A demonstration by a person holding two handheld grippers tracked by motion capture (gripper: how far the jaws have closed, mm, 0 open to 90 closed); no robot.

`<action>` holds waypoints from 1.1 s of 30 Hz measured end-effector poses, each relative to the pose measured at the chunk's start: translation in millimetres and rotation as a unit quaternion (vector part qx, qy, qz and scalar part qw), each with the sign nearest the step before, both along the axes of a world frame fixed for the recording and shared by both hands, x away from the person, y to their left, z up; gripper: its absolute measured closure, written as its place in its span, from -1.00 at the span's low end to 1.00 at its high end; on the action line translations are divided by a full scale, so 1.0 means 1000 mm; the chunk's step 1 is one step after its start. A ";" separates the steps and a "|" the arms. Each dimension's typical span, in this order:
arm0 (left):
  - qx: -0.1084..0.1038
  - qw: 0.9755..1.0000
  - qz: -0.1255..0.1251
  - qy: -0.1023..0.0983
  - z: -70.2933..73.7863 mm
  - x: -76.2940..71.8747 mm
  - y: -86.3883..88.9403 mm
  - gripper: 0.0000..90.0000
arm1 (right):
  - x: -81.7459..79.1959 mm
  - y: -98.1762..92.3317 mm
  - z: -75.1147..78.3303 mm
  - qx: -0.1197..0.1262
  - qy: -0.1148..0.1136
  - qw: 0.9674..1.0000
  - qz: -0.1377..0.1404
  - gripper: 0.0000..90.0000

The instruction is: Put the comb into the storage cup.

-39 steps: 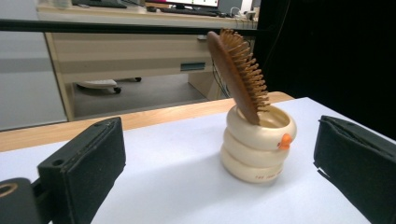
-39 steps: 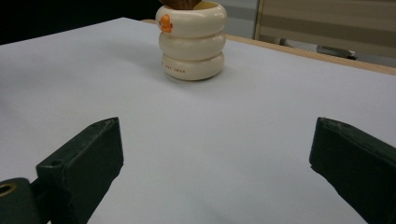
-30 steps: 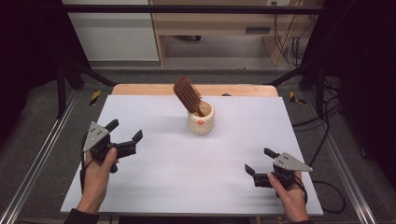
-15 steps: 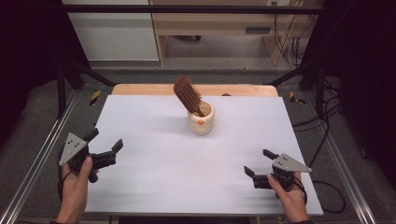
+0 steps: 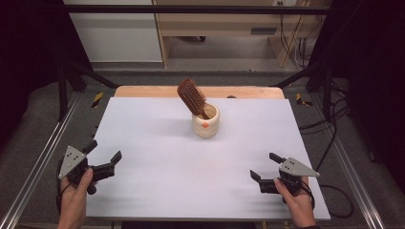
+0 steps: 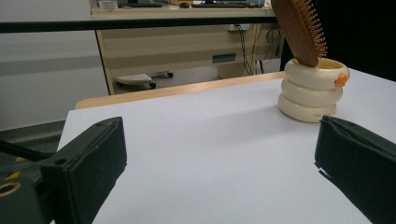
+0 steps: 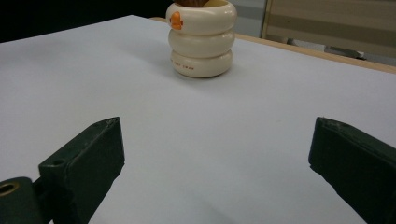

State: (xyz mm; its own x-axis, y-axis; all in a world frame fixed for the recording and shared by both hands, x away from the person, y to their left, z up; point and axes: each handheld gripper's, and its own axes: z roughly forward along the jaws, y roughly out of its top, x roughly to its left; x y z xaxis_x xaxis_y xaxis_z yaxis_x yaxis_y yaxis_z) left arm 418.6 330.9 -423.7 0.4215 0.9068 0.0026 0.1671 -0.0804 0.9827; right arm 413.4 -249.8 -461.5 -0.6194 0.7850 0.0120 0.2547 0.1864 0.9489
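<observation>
We see one obstacle on the white bench (image 5: 157, 186): a cream ribbed ceramic cup (image 5: 206, 122) toward the far middle, with a brown wooden hairbrush (image 5: 191, 97) leaning up and left out of it. Bare surface lies between it and both tools, open-jawed near the front corners.

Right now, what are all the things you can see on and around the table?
hairbrush: one, brown wood, standing tilted in the holder
holder: one, cream, ringed, with a small orange mark, on the far middle of the table
table: one, white top with a wooden far edge
desk: one, light wood, behind the table
left hand-held gripper: one, black with grey plate, open, at the near left edge
right hand-held gripper: one, black with grey plate, open, near right
hands: two, holding the grippers
</observation>
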 end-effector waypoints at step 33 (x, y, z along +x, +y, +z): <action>0.003 0.997 -0.070 0.019 -0.021 -0.008 -0.021 -0.96 | 0.001 -0.003 -0.001 0.010 -0.004 1.000 -0.002 -0.91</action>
State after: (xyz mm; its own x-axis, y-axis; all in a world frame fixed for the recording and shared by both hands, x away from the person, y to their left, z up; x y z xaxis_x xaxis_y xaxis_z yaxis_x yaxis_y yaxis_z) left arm 410.7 309.7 -444.6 0.5446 0.8387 -0.0105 0.1917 -0.1123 0.9750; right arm 414.0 -253.0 -462.6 -0.6171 0.7865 0.0233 0.2478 0.1662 0.9544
